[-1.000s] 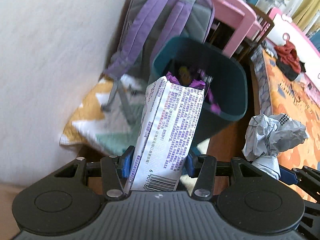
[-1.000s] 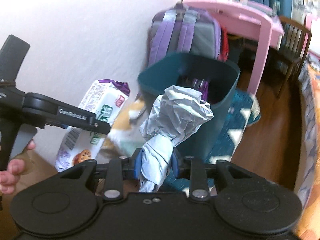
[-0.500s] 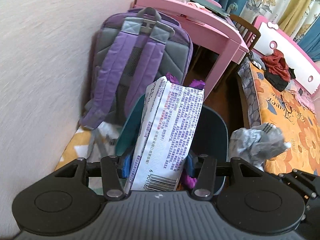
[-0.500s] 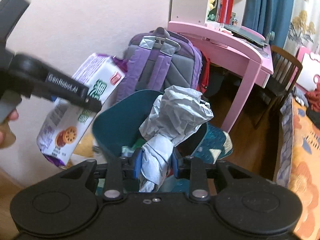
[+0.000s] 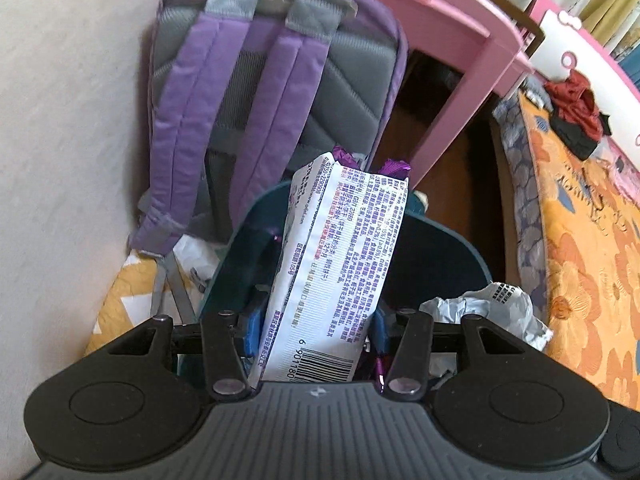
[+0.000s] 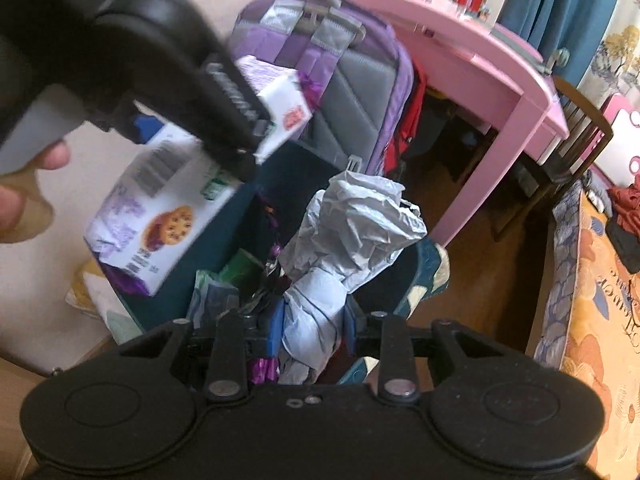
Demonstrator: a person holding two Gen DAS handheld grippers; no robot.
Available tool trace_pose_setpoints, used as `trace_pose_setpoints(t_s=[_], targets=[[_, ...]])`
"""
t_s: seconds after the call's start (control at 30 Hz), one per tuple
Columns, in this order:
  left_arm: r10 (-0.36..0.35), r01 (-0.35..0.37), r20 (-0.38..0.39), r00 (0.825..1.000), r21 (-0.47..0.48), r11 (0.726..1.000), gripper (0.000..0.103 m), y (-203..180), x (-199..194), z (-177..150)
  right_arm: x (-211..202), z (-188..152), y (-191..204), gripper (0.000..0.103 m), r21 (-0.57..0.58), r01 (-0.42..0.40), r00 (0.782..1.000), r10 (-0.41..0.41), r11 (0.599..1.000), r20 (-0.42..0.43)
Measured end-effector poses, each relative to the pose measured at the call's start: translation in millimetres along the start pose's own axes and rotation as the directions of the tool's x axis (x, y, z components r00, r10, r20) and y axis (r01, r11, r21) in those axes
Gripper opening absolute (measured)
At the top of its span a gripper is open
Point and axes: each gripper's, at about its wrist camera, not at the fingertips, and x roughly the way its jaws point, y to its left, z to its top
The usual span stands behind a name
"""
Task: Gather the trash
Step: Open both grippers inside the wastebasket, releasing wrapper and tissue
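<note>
The wall (image 5: 60, 120) closes off the left side, and the pink desk (image 5: 452, 40) with its leg (image 6: 492, 168) stands behind on the right, with dark open floor beneath it. The patterned orange rug (image 5: 580, 260) runs along the right edge. A purple backpack (image 5: 272, 92) leans upright against the wall, directly behind the teal bin (image 5: 460, 256), which sits in the narrow space between wall and desk.

The bin's mouth is open toward both cameras. The right wrist view shows it already holding purple and green wrappers (image 6: 240, 268); the left wrist view shows mostly its dark inside.

The left gripper (image 5: 316, 328) is clamped on a white cookie packet (image 5: 340, 272), which stands up between the blue pads over the bin's opening. The right wrist view shows that packet's front, with a cookie picture (image 6: 168, 208), held above the bin's left rim.

The right gripper (image 6: 312, 328) is squeezed onto a crumpled grey paper wad (image 6: 352, 232), also over the bin. In the left wrist view the wad (image 5: 488, 312) shows at the bin's right rim.
</note>
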Motion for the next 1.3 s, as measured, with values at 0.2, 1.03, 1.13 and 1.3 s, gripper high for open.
trace_pose_setpoints(t_s=[0.2, 1.03, 1.13, 1.3], targets=[[0.018, -0.016, -0.053, 0.998, 0.036, 0.999, 0.05, -2, 28, -13, 19, -4, 5, 0.029, 0.002, -0.014, 0.999, 0.014, 1.0, -0.045], [0.011, -0.007, -0.032, 0.999, 0.13, 0.992, 0.068, -21, 1, -41, -2, -20, 0, 0.054, 0.055, -0.008, 1.0, 0.009, 0.998, -0.007], [0.021, -0.02, -0.008, 1.0, 0.145, 0.989, 0.07, -20, -17, -47, -18, -21, -1, 0.056, 0.065, -0.023, 1.0, 0.022, 0.998, 0.01], [0.023, -0.031, 0.044, 0.999, 0.18, 0.983, 0.07, -21, -60, -59, -51, -24, -3, 0.059, 0.076, -0.055, 0.998, 0.052, 0.996, 0.043]])
